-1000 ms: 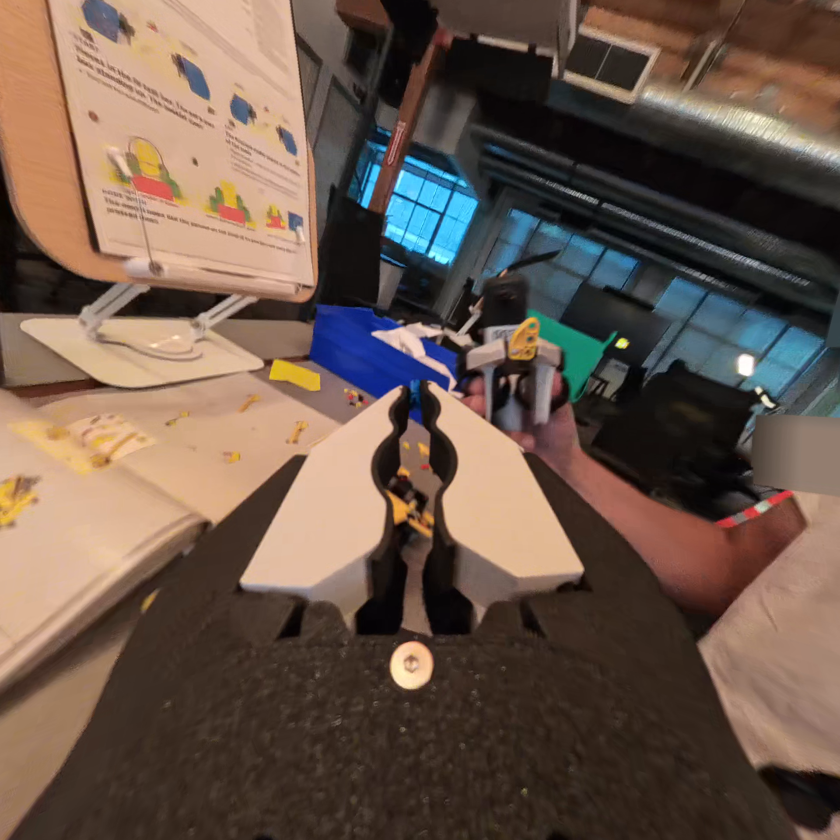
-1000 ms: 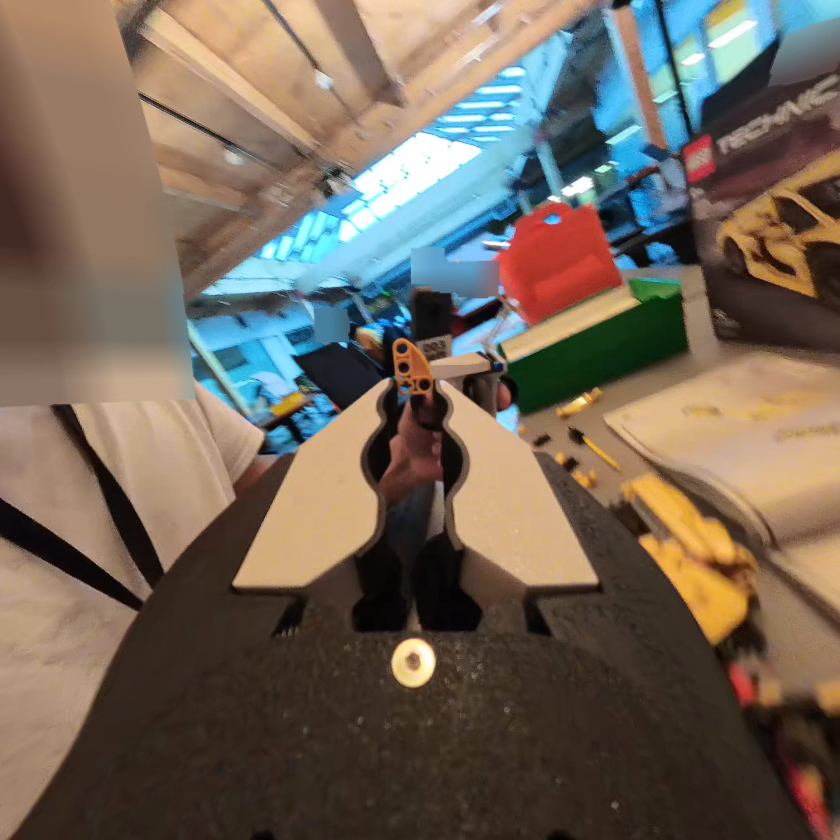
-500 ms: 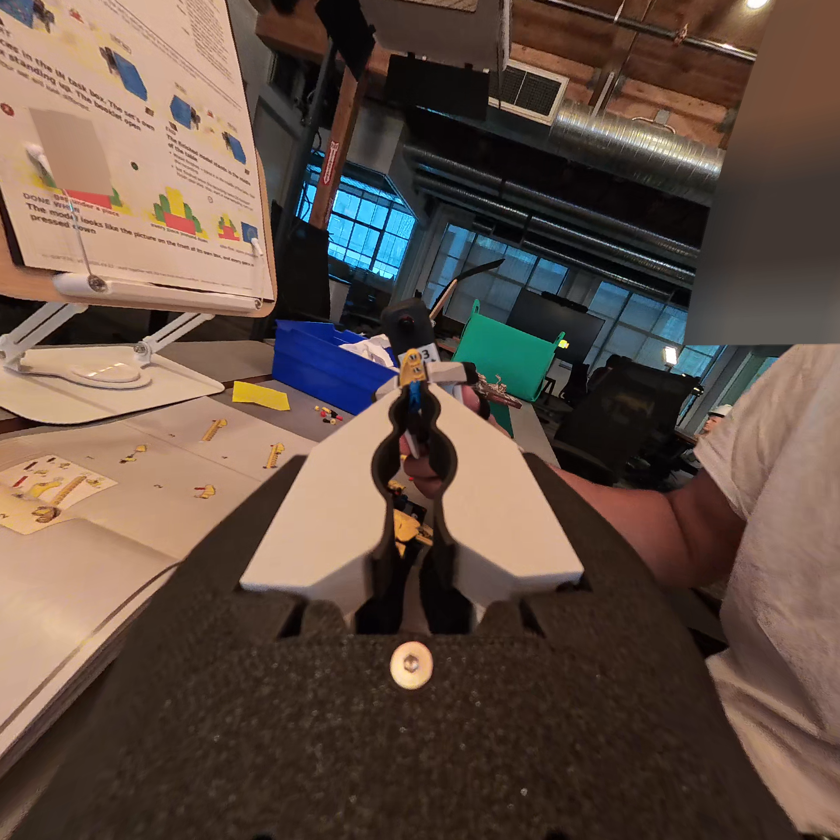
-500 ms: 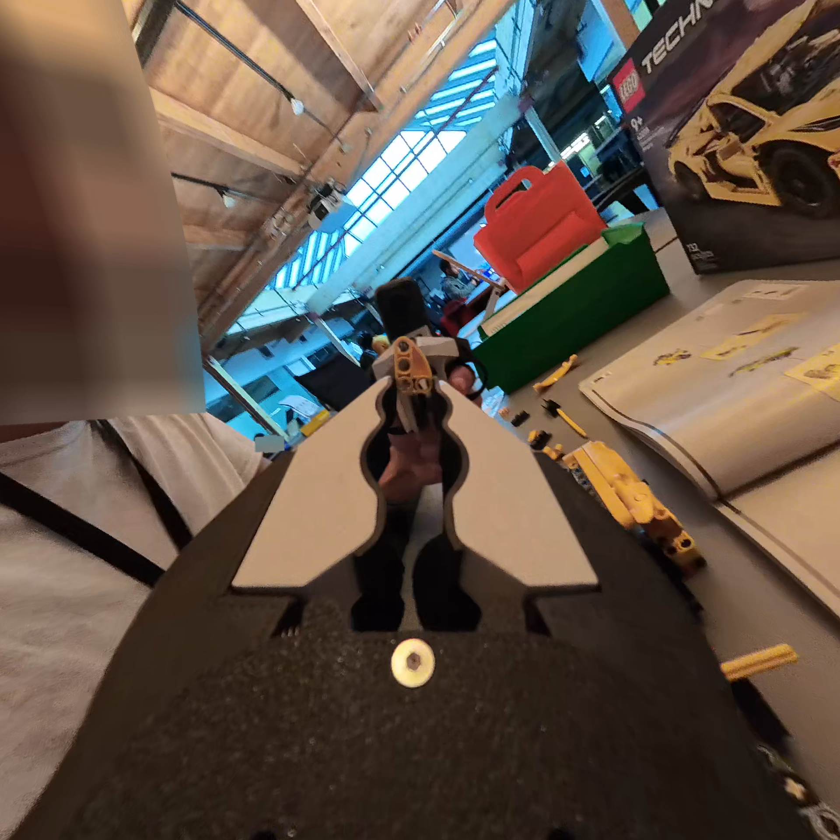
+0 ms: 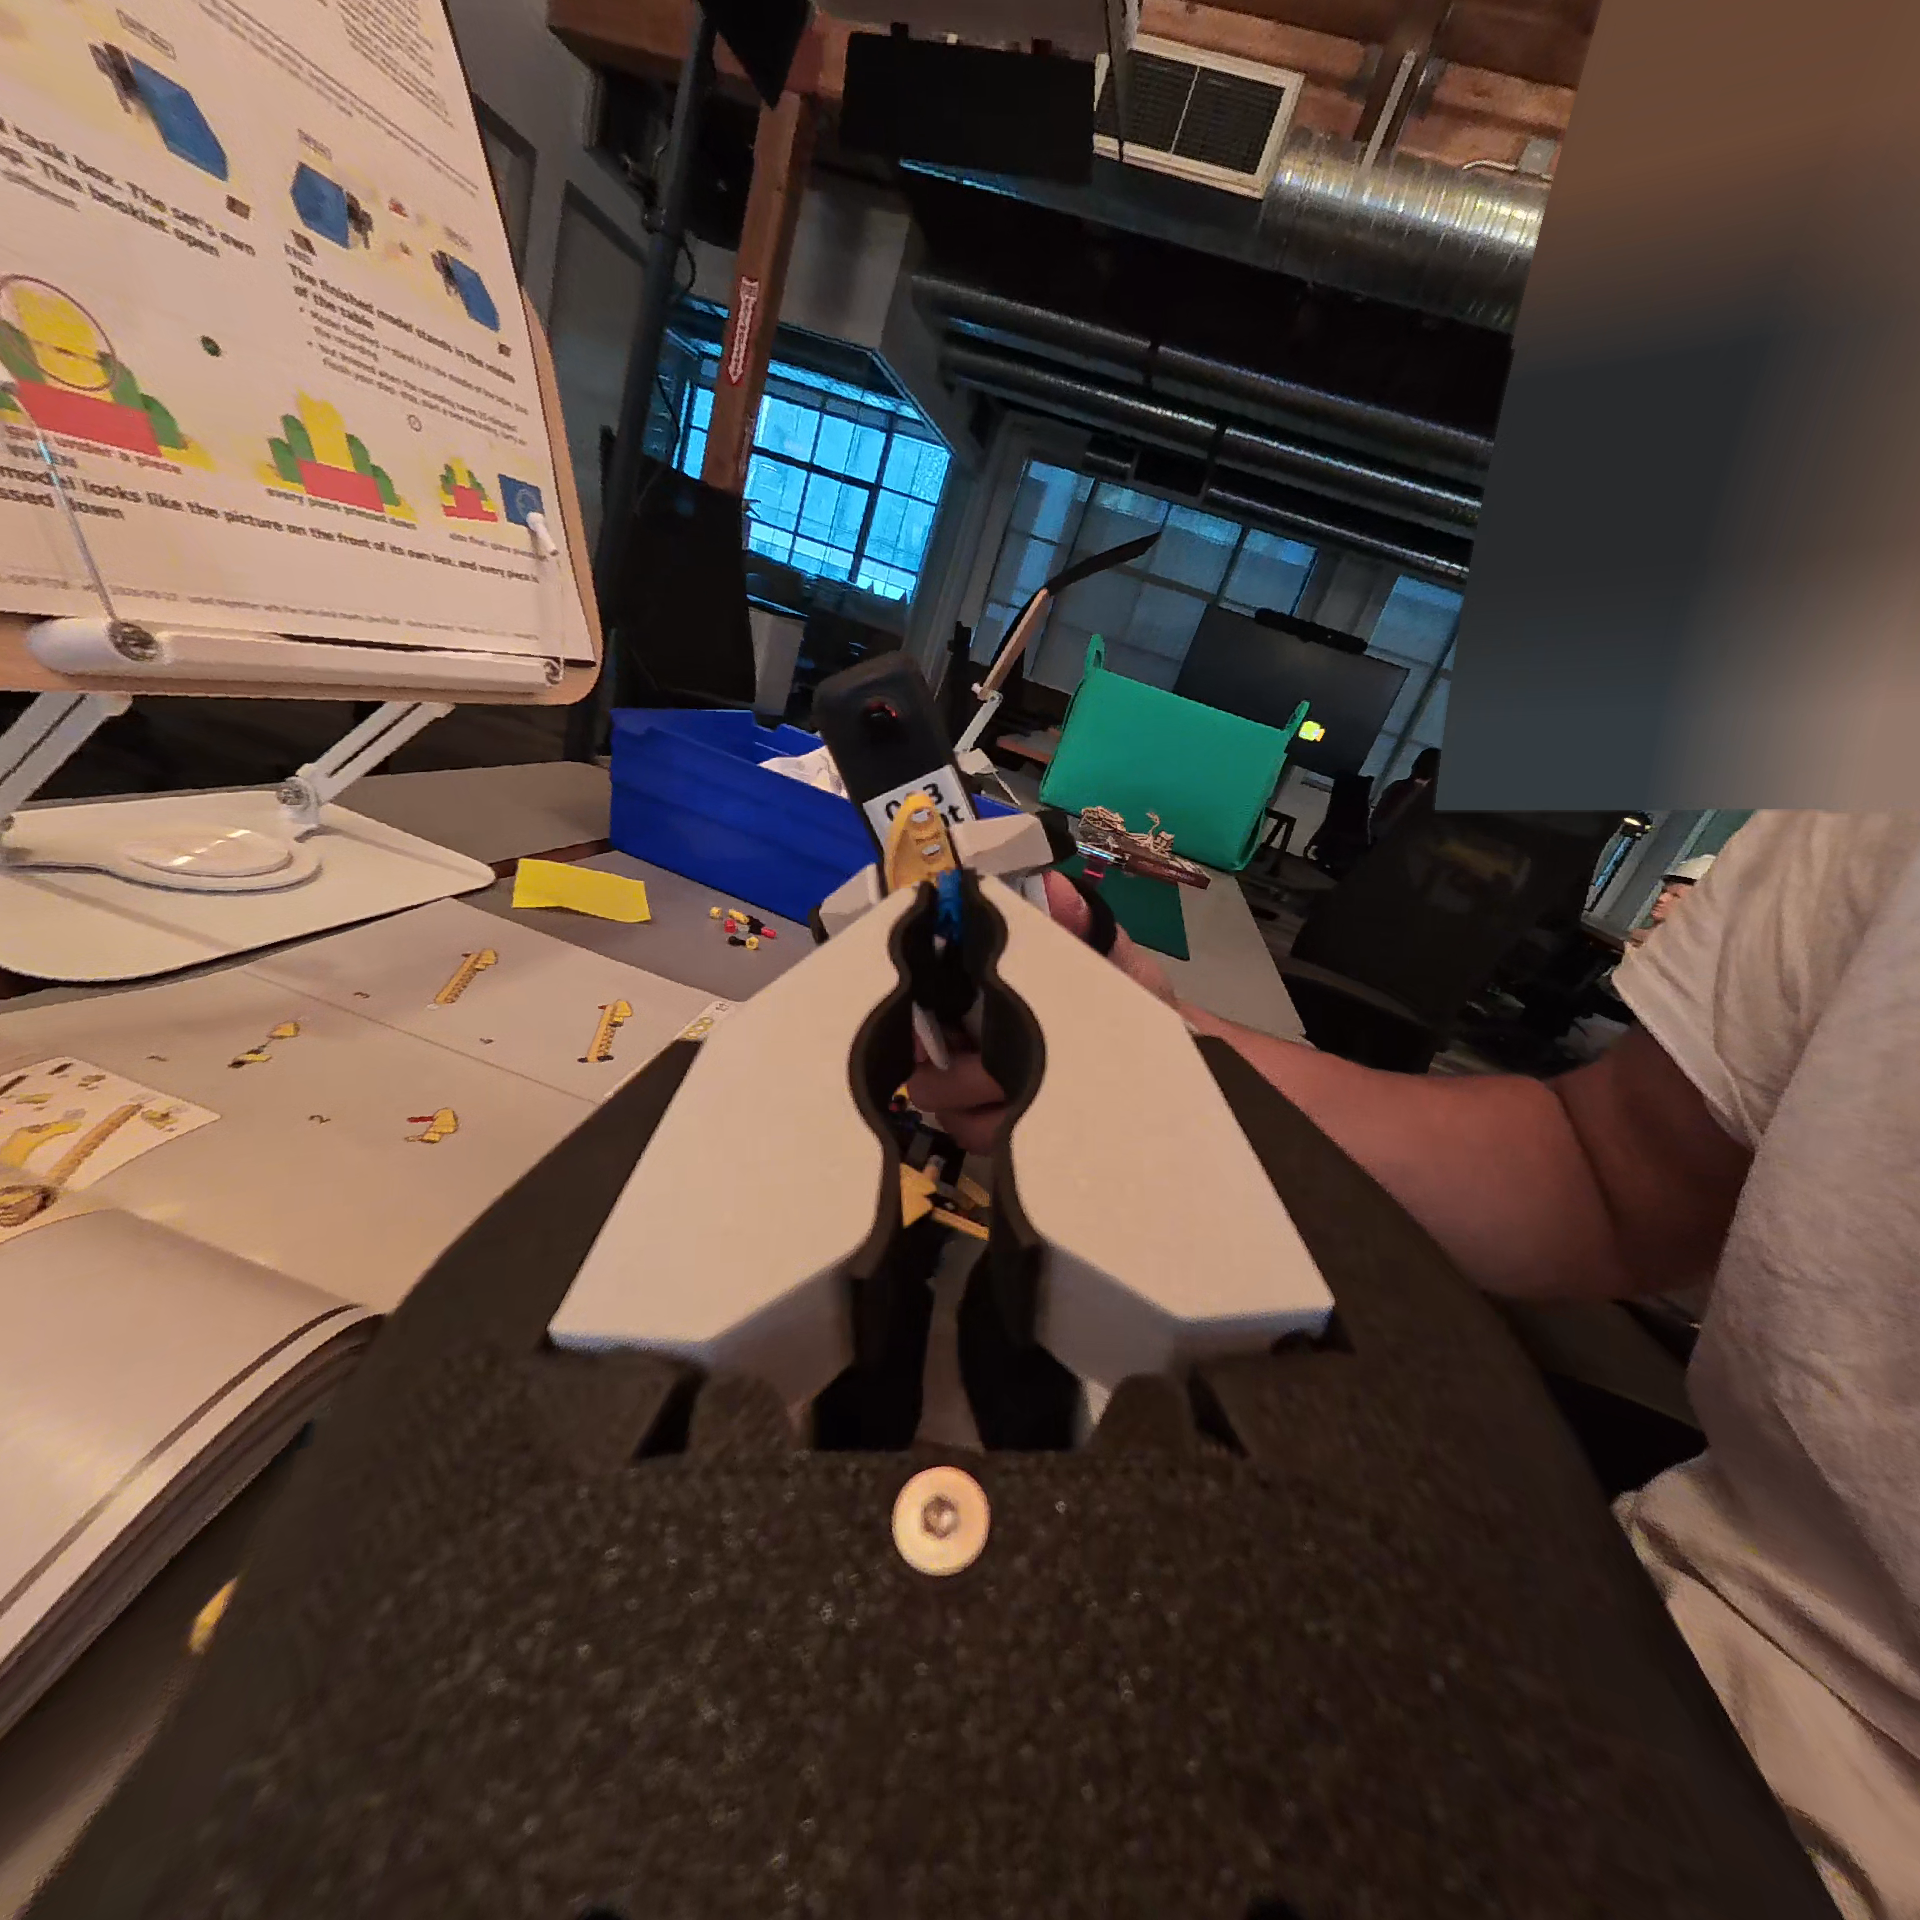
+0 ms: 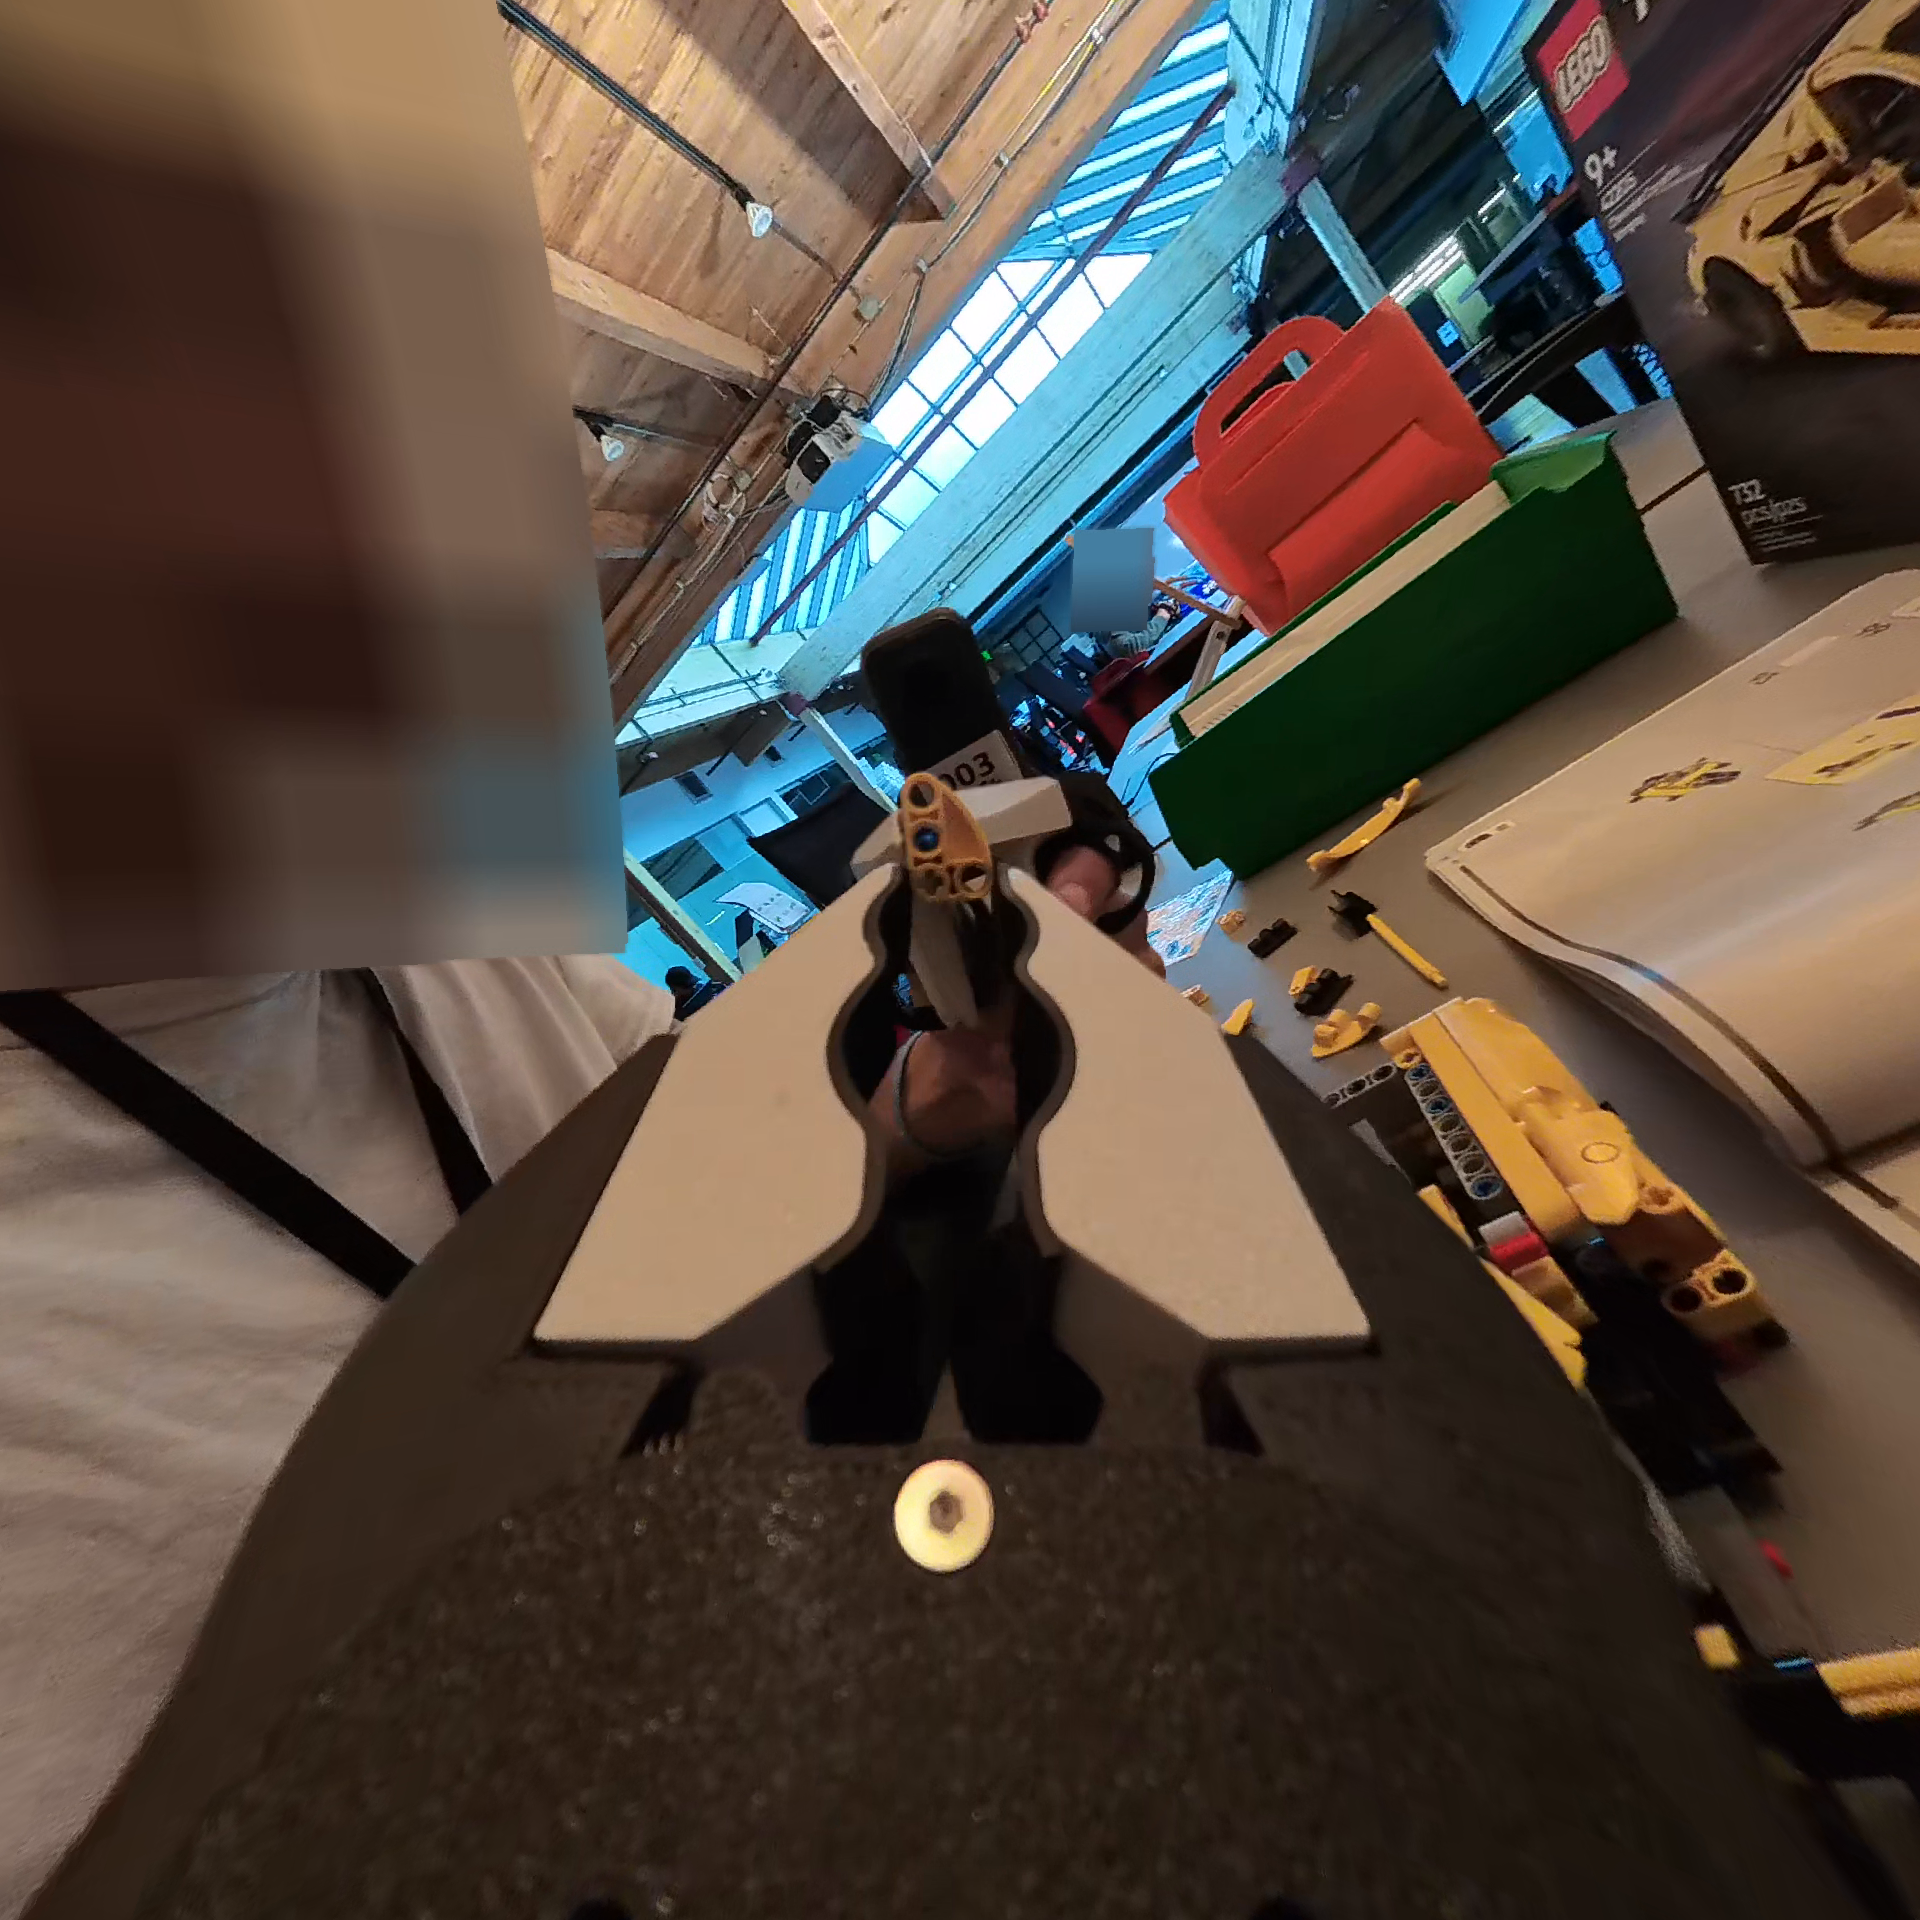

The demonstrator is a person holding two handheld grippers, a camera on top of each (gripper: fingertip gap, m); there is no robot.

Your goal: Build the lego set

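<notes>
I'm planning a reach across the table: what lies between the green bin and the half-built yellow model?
Right wrist view: loose yellow and black pieces lie scattered on the table between the green bin and the yellow model.

Printed set box [image 6: 1787, 343], labelled gripper [image 6: 961, 774]

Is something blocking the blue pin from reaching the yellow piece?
No, nothing visible. The blue pin in the left gripper looks right up against the yellow piece held by the right gripper.
</notes>
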